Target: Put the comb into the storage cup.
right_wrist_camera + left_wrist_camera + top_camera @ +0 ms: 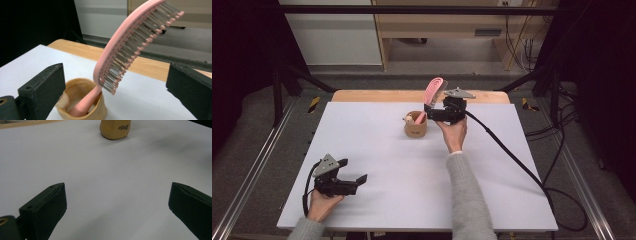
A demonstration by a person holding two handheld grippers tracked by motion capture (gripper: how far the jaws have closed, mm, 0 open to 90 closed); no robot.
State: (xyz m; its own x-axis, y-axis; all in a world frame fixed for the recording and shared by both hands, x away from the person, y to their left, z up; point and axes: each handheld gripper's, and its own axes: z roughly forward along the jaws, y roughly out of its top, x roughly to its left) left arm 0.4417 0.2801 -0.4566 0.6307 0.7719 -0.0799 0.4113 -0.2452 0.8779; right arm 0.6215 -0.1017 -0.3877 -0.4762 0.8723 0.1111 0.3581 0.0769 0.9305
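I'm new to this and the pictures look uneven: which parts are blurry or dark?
High view: black at both sides, table evenly lit. Left gripper view: near fingers soft, cup cut off at the top. Right gripper view: hairbrush bristles fairly sharp, fingers blurred, left background black.

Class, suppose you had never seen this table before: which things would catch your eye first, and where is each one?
The pink hairbrush stands out first: its handle sits in the tan cup near the table's far middle, its bristled head leaning up and out. The right gripper is beside it, jaws open, not touching the brush. The left gripper, also open, rests on the white table at the near left.
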